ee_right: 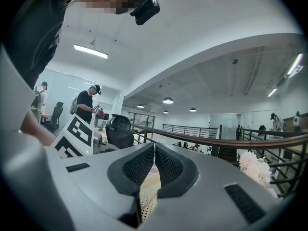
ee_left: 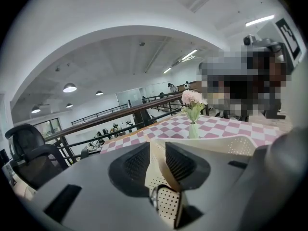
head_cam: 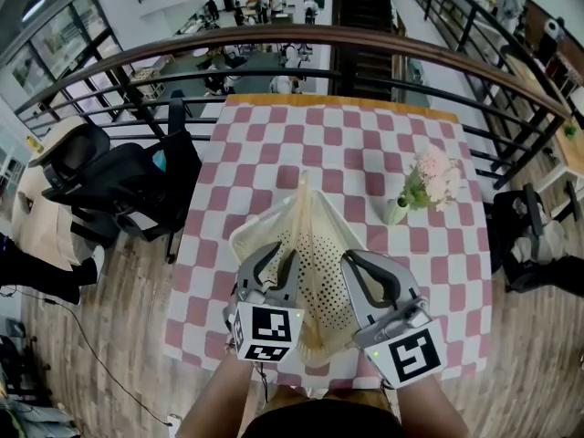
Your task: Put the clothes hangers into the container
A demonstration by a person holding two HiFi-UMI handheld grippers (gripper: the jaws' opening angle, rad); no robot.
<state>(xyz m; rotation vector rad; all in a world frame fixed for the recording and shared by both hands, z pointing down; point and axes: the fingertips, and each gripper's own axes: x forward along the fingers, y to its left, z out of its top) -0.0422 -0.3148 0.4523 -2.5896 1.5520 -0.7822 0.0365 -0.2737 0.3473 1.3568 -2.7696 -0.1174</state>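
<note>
With no hanger seen, the container [head_cam: 248, 234], near-left of the flower vase [head_cam: 395, 211], should be set flat before its wall, loose between the parted left gripper [ee_left: 157, 149] jaws, is freed by the pinching right gripper [ee_right: 153, 148].

I held my left tool [head_cam: 276, 263] and right tool [head_cam: 372, 272] side by side close to my body, jaws pointing away. The left jaws stood apart astride the container [head_cam: 315, 245] wall without pressing it. The right jaws were pinched nearly together on it.
</note>
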